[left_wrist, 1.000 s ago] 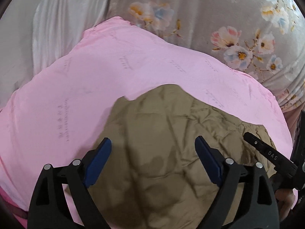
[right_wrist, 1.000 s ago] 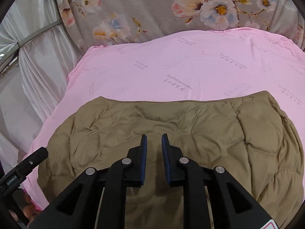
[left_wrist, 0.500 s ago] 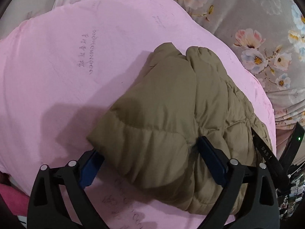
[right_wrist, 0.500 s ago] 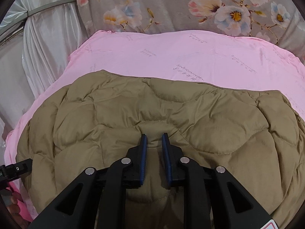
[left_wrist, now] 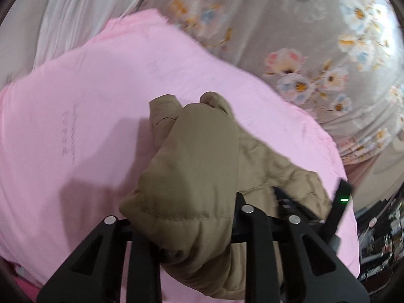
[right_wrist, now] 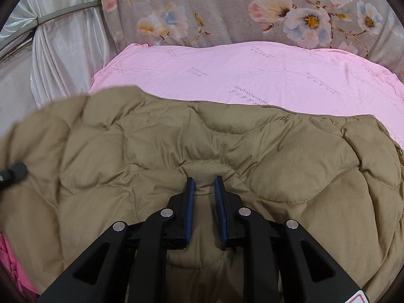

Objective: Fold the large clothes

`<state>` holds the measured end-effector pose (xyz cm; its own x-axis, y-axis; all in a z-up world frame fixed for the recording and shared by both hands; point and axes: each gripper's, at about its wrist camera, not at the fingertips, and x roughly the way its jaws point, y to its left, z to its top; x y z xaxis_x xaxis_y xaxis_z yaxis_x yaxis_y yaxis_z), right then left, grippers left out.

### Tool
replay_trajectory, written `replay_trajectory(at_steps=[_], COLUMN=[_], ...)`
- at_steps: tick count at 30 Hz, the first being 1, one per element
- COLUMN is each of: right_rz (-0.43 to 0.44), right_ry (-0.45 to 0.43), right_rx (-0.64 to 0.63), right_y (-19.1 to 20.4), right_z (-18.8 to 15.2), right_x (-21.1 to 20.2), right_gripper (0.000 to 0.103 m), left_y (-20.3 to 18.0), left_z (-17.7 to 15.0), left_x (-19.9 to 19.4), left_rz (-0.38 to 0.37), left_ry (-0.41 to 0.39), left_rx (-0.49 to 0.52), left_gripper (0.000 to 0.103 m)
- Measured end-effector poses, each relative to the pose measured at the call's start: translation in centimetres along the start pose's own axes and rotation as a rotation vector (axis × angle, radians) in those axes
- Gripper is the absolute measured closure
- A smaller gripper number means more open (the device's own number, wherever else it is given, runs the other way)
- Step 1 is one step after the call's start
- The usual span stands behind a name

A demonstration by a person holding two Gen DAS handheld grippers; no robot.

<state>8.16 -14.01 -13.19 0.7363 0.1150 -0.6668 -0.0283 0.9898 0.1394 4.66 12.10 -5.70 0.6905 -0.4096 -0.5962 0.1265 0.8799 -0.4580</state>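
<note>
A khaki quilted jacket point(left_wrist: 197, 164) lies on a pink sheet point(left_wrist: 75, 101). My left gripper point(left_wrist: 185, 214) has a thick folded edge of it between its jaws; the jaws are closing, the padding bulges up over them and hides the pads. The right gripper's black body point(left_wrist: 298, 204) shows to the right on the same jacket. In the right wrist view the jacket point(right_wrist: 252, 151) spreads wide over the pink sheet point(right_wrist: 252, 75). My right gripper point(right_wrist: 204, 181) is shut on a puckered pinch of the fabric. The left gripper's tip point(right_wrist: 12, 174) shows at the left edge.
Grey floral bedding point(right_wrist: 227, 7) rises behind the pink sheet. A white curtain point(right_wrist: 63, 50) hangs at the far left. Dark clutter point(left_wrist: 378, 227) sits past the bed's right edge. A brighter pink cloth point(right_wrist: 10, 265) shows at the near left.
The left gripper's wide jaws came around the jacket's folded edge and have closed on it. The jacket's left side has risen in the right wrist view. The right gripper keeps its pinch.
</note>
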Motion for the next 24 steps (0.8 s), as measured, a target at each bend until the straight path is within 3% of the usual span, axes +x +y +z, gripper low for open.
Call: replay_trajectory(at_steps=[5, 11, 19, 21, 24], right_rz=[0.082, 0.190, 0.344, 0.416, 0.447], right_ry=[0.038, 0.253, 0.350, 0.348, 0.323], right_rx=[0.126, 0.141, 0.210, 0.247, 0.278], right_y=[-1.5, -2.0, -0.8, -0.8, -0.7], right_z=[0.1, -3.0, -5.0, -5.0, -5.0], right_x=[-4.5, -9.4, -4.8, -3.2, -2.8], right_gripper=[0.084, 0.092, 0.099, 0.100, 0.100], left_y=[-4.0, -5.1, -9.0, -11.1, -14.6], left_z=[1.2, 2.2, 1.8, 1.4, 0.5], left_x=[-1.8, -2.7, -5.2, -6.0, -5.9], left_rz=[-0.008, -0.013, -0.063, -0.092, -0.154], left_ry=[-0.039, -0.046, -0.066, -0.083, -0.075], left_rx=[0.123, 0.158, 0.288, 0.347, 0.418], left_gripper=[0.083, 0.084, 0.086, 0.086, 0.086])
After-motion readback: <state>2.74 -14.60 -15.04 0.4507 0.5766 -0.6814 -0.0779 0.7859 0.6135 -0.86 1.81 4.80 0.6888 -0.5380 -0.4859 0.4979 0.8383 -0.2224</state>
